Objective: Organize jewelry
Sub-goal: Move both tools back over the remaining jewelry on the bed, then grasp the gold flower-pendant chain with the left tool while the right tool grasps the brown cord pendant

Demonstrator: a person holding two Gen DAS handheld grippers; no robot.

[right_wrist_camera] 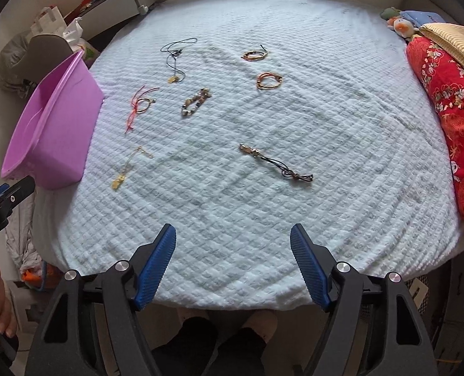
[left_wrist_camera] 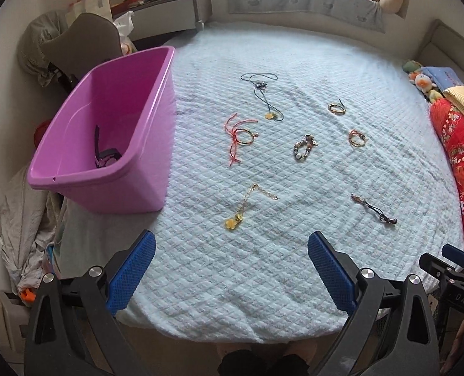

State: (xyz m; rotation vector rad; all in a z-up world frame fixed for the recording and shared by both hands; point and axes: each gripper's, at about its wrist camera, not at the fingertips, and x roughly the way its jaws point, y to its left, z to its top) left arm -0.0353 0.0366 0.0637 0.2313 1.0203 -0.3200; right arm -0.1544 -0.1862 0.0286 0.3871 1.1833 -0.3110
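Both grippers hang empty over the near edge of the pale blue quilted blanket point(left_wrist_camera: 263, 266), the left gripper point(left_wrist_camera: 232, 269) with jaws wide apart, the right gripper point(right_wrist_camera: 233, 266) with jaws apart too. The jewelry lies scattered on the blanket, well apart from either gripper, and the purple bin point(left_wrist_camera: 113, 131) stands at the left edge. The dark cord charm point(right_wrist_camera: 276, 163) suits the right gripper: it lies flat, its long axis slanting from upper left, metal end, to lower right, knotted end. Straddle the cord across that axis and pinch low, or the blanket may bunch
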